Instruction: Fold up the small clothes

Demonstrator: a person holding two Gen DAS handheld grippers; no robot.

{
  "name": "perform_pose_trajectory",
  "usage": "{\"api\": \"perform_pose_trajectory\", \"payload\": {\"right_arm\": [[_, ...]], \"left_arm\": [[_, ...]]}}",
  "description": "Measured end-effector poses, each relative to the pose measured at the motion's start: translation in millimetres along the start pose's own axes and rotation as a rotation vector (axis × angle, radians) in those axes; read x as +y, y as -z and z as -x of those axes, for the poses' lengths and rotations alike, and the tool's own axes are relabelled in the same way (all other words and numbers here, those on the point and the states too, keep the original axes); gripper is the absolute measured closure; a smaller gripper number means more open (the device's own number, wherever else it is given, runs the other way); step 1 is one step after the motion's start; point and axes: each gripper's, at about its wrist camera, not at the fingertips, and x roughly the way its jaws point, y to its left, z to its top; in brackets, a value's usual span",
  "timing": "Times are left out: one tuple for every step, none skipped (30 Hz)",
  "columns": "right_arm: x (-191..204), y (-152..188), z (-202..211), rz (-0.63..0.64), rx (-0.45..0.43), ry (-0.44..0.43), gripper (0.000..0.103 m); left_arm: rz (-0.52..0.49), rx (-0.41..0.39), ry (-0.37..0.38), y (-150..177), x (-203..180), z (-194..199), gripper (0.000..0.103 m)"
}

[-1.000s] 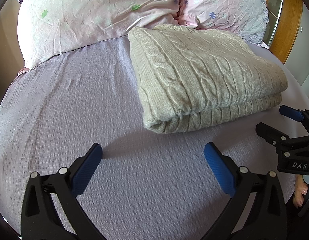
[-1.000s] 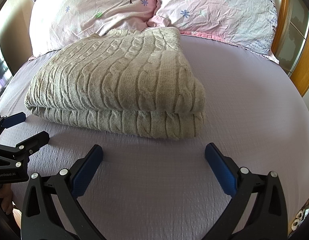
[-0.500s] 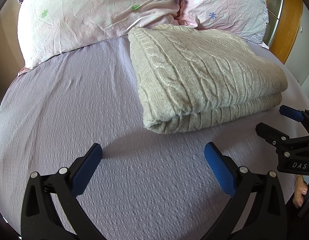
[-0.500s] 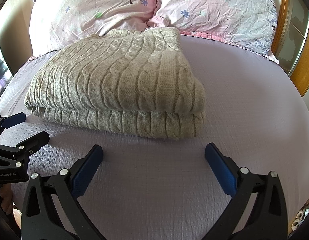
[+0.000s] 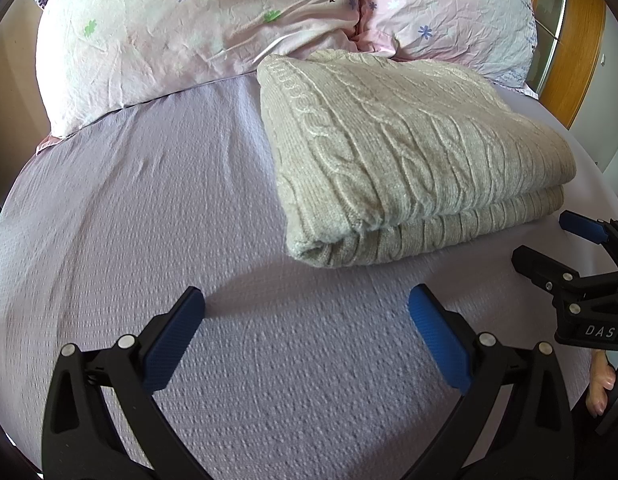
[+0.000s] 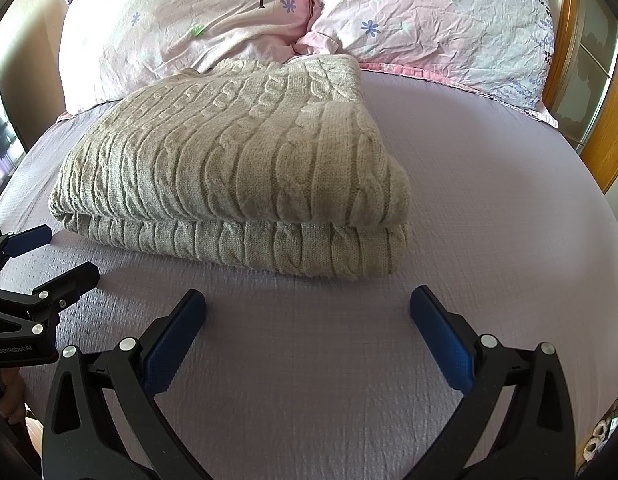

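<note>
A beige cable-knit sweater (image 5: 409, 152) lies folded in a thick rectangle on the lilac bedsheet (image 5: 149, 208), its far edge against the pillows. It also shows in the right wrist view (image 6: 237, 168). My left gripper (image 5: 307, 312) is open and empty, hovering over the sheet short of the sweater's near left corner. My right gripper (image 6: 307, 312) is open and empty, just short of the sweater's near right corner. Each gripper shows in the other's view: the right one (image 5: 549, 240) at the right edge, the left one (image 6: 53, 252) at the left edge.
Two pink floral pillows (image 5: 181, 28) (image 6: 429, 16) lie along the head of the bed. A wooden headboard frame (image 5: 581, 40) stands at the far right. Bare sheet stretches left of the sweater and right of it (image 6: 489, 200).
</note>
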Motion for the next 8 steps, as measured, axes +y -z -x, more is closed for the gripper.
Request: {"api": "perform_pose_trajectory", "payload": {"right_arm": [[0.0,-0.1,0.0,0.0,0.0,0.0,0.001],[-0.1,0.0,0.0,0.0,0.0,0.0,0.001],[0.0,-0.2,-0.1,0.0,0.0,0.0,0.001],[0.1,-0.2,-0.2,0.0,0.0,0.0,0.001],[0.1,-0.2,-0.2,0.0,0.0,0.0,0.001],[0.2,-0.3,-0.3,0.0,0.0,0.0,0.001],[0.2,-0.4,-0.4,0.0,0.0,0.0,0.001],[0.2,-0.4,-0.4,0.0,0.0,0.0,0.001]], "left_arm": [[0.0,0.0,0.0,0.0,-0.2,0.1,0.002],[0.001,0.0,0.0,0.0,-0.3,0.1,0.002],[0.0,0.0,0.0,0.0,-0.1,0.0,0.002],[0.0,0.0,0.0,-0.1,-0.2,0.0,0.002],[0.0,0.0,0.0,0.0,0.0,-0.2,0.002],[0.0,0.0,0.0,-0.1,-0.2,-0.1,0.002],[0.0,0.0,0.0,0.0,-0.1,-0.2,0.002],[0.0,0.0,0.0,0.0,-0.2,-0.2,0.002]]}}
